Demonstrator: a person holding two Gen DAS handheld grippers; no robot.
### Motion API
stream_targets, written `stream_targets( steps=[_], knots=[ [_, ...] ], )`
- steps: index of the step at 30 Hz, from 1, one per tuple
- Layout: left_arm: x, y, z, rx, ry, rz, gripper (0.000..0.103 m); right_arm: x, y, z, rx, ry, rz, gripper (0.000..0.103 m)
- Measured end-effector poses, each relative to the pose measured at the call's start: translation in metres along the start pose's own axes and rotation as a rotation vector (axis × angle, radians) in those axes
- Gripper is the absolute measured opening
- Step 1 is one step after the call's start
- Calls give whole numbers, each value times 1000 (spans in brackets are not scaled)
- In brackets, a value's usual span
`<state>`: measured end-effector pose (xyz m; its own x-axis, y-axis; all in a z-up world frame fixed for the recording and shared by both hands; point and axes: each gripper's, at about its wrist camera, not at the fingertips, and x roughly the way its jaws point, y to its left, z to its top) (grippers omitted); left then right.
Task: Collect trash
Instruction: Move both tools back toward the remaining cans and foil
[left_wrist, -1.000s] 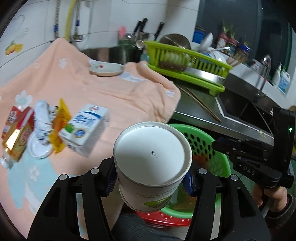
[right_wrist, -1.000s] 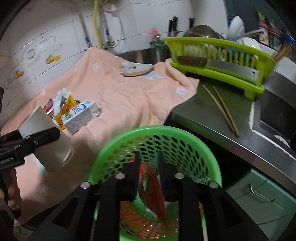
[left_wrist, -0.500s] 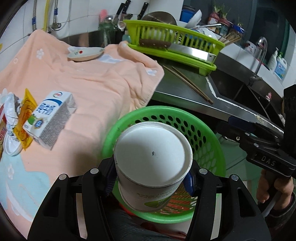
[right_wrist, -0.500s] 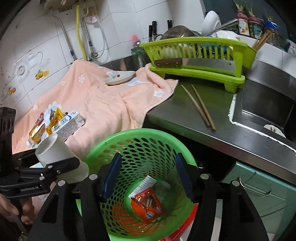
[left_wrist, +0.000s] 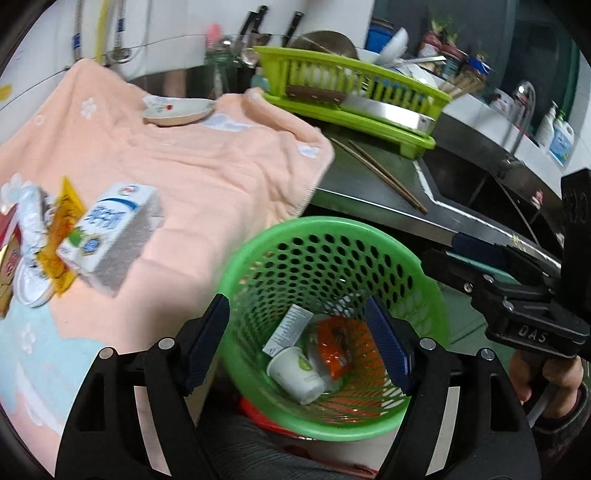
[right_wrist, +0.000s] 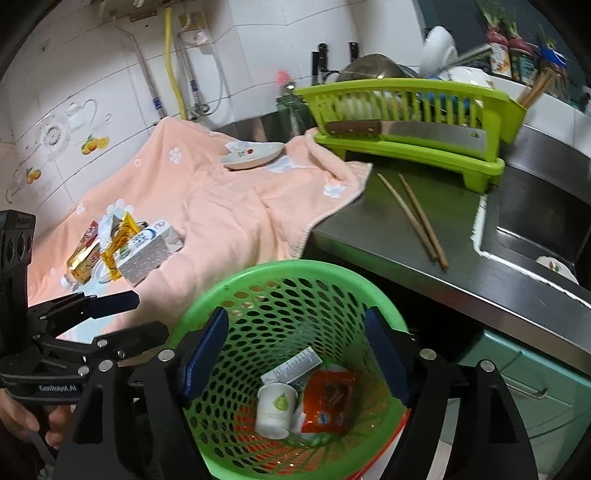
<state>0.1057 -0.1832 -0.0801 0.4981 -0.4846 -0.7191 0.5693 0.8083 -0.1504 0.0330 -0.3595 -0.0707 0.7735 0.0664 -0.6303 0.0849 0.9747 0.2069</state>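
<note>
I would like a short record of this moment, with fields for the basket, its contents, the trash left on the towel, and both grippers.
basket: green, below the counter edge
contents: paper cup, orange wrapper, white slip
left on towel: milk carton, yellow packet, red packet
left gripper: open, empty
right gripper: open, empty

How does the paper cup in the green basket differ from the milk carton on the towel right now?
The paper cup is round and lies tipped on its side inside the green basket; the milk carton is boxy and lies on the peach towel, not yet collected. The cup is white with a small green mark; the carton carries blue print. Neither is held: both hand-held grippers are open.
</note>
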Motion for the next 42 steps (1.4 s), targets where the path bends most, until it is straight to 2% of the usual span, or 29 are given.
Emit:
stream_targets(
  steps=[5,11,26,35,42],
  knots=[
    [-15,35,2,-64,-31,53,75,6,20,5,-29,-1,30,80],
    [-37,85,-2,-149,-66,135,75,17,47,12,-66,12,73,81],
    [-102,233,-11,-329,-146,378,75,48,138,34,-198,43,207,84],
    [-130,279,-23,-375,-170,442,75,80,228,62,-355,44,307,81],
    [-138,303,-31,-407,-169,446,75,120,289,79,-437,72,346,78]
  ],
)
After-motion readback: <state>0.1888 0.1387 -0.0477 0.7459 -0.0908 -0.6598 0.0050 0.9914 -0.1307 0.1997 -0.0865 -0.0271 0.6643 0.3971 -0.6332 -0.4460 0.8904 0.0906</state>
